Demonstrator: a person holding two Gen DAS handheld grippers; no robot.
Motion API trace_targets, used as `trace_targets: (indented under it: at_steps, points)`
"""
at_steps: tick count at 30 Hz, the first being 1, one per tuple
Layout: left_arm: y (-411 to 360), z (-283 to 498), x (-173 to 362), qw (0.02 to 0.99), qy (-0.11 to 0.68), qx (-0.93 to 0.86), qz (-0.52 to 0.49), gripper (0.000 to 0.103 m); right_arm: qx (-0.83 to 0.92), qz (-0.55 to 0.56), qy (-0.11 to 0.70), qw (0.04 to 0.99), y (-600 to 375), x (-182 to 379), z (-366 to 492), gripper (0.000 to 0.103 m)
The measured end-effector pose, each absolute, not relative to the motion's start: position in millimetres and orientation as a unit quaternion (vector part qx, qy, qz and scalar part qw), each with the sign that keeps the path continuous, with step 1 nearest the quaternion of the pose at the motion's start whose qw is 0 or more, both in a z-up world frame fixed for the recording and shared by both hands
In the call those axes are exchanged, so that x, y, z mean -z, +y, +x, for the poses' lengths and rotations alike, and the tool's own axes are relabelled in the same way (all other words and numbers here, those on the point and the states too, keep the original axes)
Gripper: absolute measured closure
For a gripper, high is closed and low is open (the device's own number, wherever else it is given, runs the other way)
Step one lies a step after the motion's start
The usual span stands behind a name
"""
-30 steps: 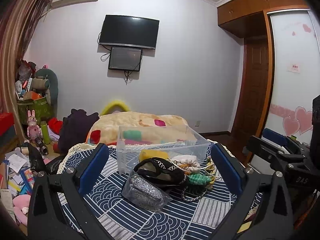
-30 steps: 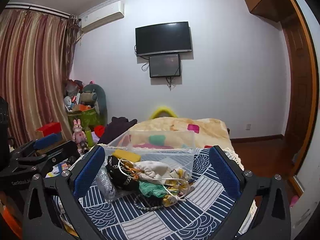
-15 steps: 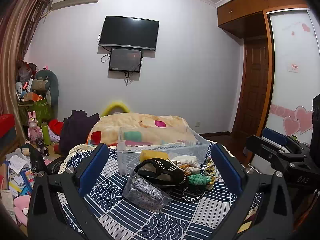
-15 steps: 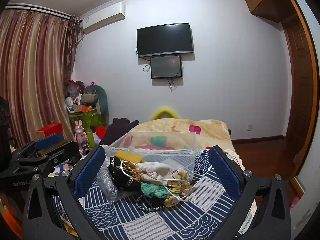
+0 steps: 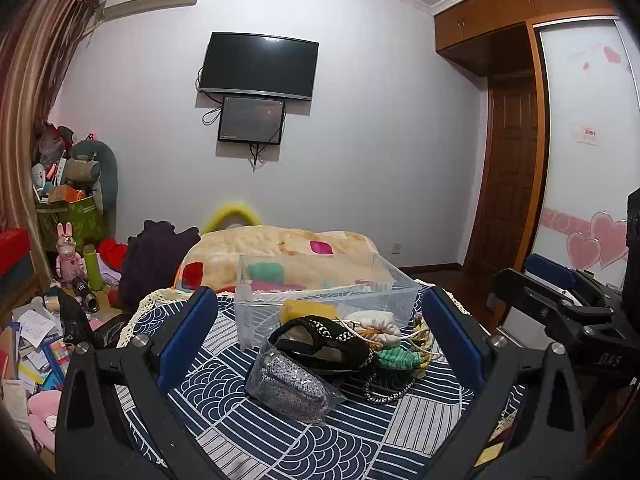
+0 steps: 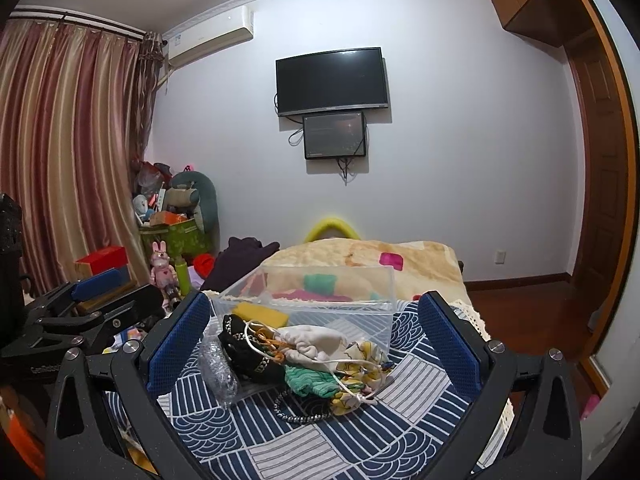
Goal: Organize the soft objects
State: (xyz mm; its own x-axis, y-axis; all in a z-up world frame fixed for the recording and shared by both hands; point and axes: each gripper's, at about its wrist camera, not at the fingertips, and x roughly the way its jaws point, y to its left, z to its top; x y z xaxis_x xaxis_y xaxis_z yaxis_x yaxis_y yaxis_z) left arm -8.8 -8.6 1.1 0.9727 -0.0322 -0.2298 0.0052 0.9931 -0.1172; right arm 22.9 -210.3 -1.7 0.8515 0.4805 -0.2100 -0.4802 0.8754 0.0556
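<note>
A pile of soft things lies on a blue-and-white patterned cloth [image 5: 224,412]: a clear bag of grey knit [image 5: 289,385], a black pouch with white trim [image 5: 324,346], a cream drawstring bag [image 5: 374,322], a green knit piece [image 5: 394,359] and a yellow sponge [image 5: 306,310]. Behind them stands a clear plastic bin [image 5: 324,290]. My left gripper [image 5: 320,332] is open and empty, held back from the pile. My right gripper [image 6: 314,340] is open and empty, also short of the pile [image 6: 304,356] and the bin [image 6: 320,294].
A bed with a beige blanket [image 5: 280,244] lies beyond the bin. Clutter, a green box [image 5: 72,220] and toys crowd the floor at the left. A wooden door [image 5: 512,176] and wardrobe stand right. A TV [image 5: 258,65] hangs on the far wall.
Both views have drifted slightly; the pile and bin sit a little higher and nearer in frame. Both grippers stay open and nothing was taken hold of.
</note>
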Motion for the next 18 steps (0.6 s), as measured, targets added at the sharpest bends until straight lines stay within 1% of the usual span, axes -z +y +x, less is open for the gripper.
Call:
trace_targets:
  at_steps: [10, 18]
  points:
    - [-7, -8, 0, 0.991, 0.12, 0.014, -0.06, 0.0, -0.251, 0.001, 0.109, 0.962, -210, 2, 23, 0.0]
    - [-2, 4, 11, 0.987, 0.141, 0.02, -0.068, 0.0, -0.256, 0.01, 0.123, 0.959, -211, 8, 32, 0.0]
